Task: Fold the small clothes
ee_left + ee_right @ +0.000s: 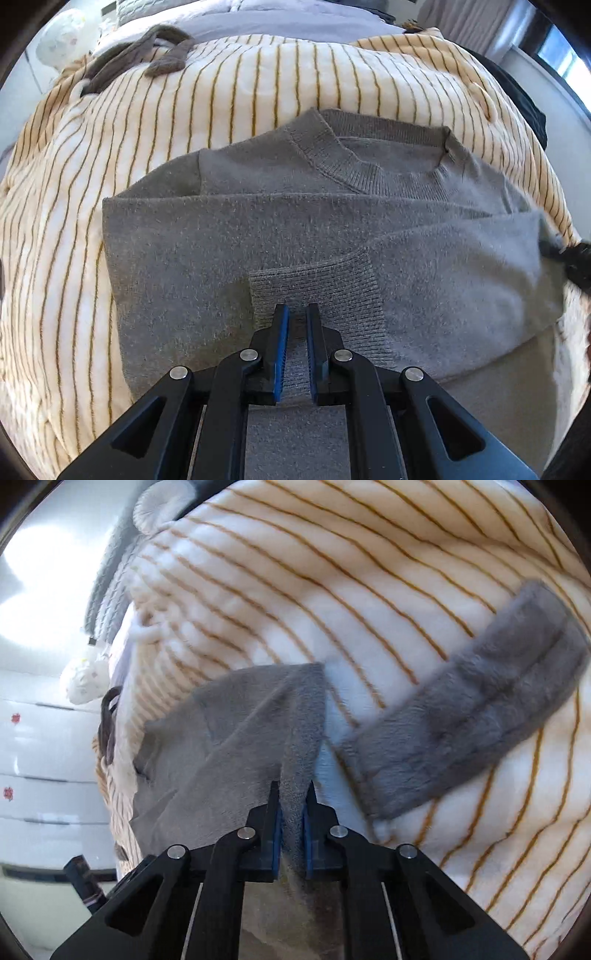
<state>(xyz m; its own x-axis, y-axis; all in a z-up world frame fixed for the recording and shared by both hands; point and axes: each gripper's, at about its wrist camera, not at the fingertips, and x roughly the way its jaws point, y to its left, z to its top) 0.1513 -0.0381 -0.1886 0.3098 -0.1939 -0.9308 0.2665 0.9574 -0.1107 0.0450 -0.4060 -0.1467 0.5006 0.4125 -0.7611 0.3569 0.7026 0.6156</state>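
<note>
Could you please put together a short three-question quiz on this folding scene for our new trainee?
1. True or false: the grey sweater lies on a striped blanket.
2. Which part does the left gripper grip: A) neckline, B) ribbed cuff, C) brown strap?
3. What does the right gripper hold?

Key:
1. True.
2. B; the sleeve is folded across the body.
3. A fold of the sweater's grey fabric, jaws closed on it.

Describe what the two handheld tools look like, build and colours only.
Both match. The left tool and right tool have matte black angular linkage arms with cut-out openings, round silver pivot pins, and two narrow black fingers lined with blue ribbed pads. No cables, markings or sleeves are visible.
</note>
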